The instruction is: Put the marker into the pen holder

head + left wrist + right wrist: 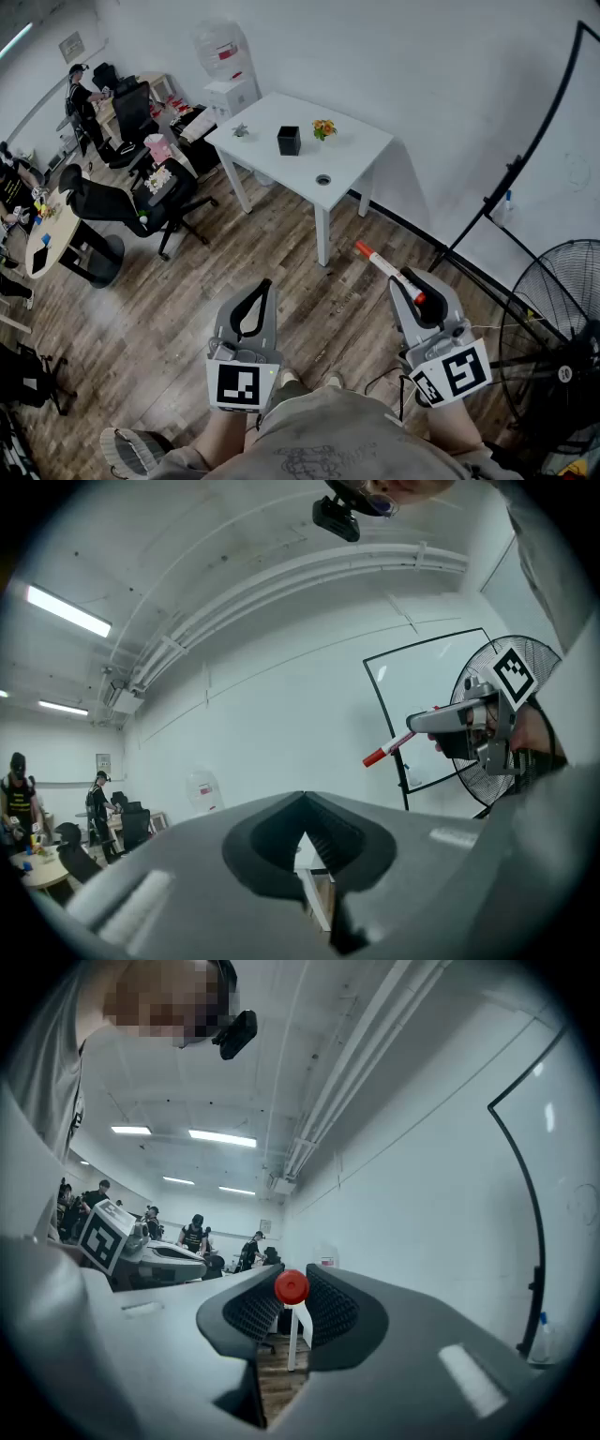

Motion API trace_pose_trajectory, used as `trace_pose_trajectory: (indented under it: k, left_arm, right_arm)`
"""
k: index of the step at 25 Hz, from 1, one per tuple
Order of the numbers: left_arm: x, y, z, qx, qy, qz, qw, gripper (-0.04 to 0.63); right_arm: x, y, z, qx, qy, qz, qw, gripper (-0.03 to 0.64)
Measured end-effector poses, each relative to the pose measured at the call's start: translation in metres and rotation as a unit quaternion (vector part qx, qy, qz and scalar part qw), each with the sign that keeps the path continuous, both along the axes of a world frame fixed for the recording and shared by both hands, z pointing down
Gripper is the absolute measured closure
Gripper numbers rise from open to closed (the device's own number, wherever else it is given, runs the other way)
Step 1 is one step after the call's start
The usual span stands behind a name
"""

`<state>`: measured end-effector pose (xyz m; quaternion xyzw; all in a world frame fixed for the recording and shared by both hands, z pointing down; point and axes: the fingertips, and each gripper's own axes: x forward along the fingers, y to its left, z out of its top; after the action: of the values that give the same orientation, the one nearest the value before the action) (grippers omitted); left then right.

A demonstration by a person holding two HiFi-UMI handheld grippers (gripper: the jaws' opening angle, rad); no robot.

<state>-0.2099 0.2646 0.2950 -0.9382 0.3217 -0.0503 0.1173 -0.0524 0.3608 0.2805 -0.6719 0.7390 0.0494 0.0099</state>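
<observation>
Plainly the marker sits pinched between my right gripper's jaws, red cap leading toward the white table. I judge that lines it up for the black pen holder standing there, well apart from me. My left gripper hangs low as a spare, jaws closed together on nothing. I can read no writing; the water dispenser's red label is too small.
</observation>
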Motion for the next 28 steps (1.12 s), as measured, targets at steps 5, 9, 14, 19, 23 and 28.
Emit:
trace_pose_trajectory:
  k: [5, 9, 14, 19, 23, 28]
  left_arm:
    - [-0.005, -0.004, 0.006, 0.001, -0.013, -0.012, 0.9999, 0.595]
    - [-0.004, -0.003, 0.006, 0.004, -0.019, -0.013, 0.9997, 0.595]
    - [-0.004, -0.006, 0.007, 0.001, -0.024, -0.018, 0.9996, 0.595]
    - [-0.003, -0.008, 0.012, -0.006, -0.027, -0.023, 0.9994, 0.595]
    - [0.0, -0.006, 0.011, -0.002, -0.032, -0.018, 0.9993, 0.595]
    - [0.003, -0.007, 0.016, -0.006, -0.037, -0.02, 0.9991, 0.595]
  right_arm:
    - [-0.004, -0.004, -0.001, 0.006, -0.009, -0.014, 1.0, 0.514]
    - [0.001, -0.008, 0.0, 0.005, -0.024, -0.013, 1.0, 0.512]
    - [0.003, -0.011, 0.005, -0.003, -0.029, -0.015, 0.999, 0.514]
    - [0.006, -0.012, 0.01, -0.011, -0.027, -0.014, 0.999, 0.514]
    - [0.005, -0.011, 0.015, -0.022, -0.02, -0.016, 0.999, 0.514]
    - [0.007, -0.011, 0.022, -0.026, -0.023, -0.018, 0.999, 0.514]
